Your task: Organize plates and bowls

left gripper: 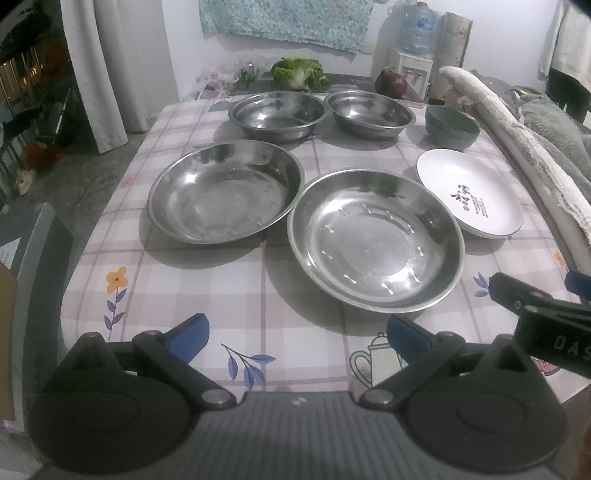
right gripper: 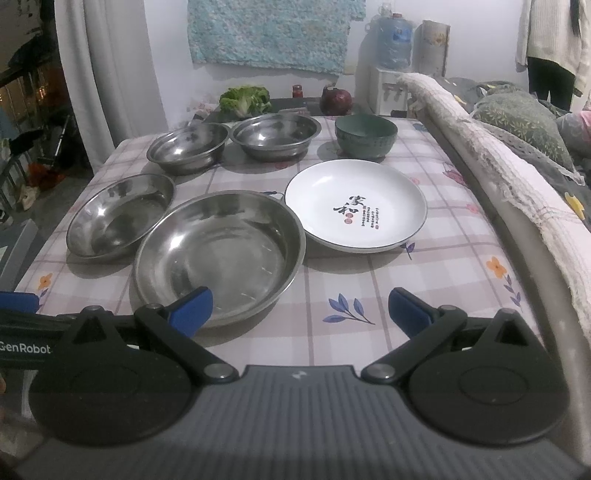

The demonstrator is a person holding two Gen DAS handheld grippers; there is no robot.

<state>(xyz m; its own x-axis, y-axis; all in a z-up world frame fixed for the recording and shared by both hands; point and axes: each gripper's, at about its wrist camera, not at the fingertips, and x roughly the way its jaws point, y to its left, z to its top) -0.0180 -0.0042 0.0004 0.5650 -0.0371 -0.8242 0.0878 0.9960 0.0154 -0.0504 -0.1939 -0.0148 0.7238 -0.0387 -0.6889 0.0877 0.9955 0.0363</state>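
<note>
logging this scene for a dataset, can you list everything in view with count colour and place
steel plates: 2, silver, near row, left and middle of the table
white plate: 1, white with dark lettering, near row, right
steel bowls: 2, silver, far row, left and middle
green bowl: 1, dark green, far row, right
tablecloth: 1, pink-white check with flower prints, covering the table
lettuce: 1, green, beyond the far edge
purple vegetable: 1, dark purple, beyond the far edge
water bottle: 1, blue, on a white dispenser at the back
left gripper: 1, black with blue pads, open, over the near edge
right gripper: 1, black with blue pads, open, over the near edge
</note>
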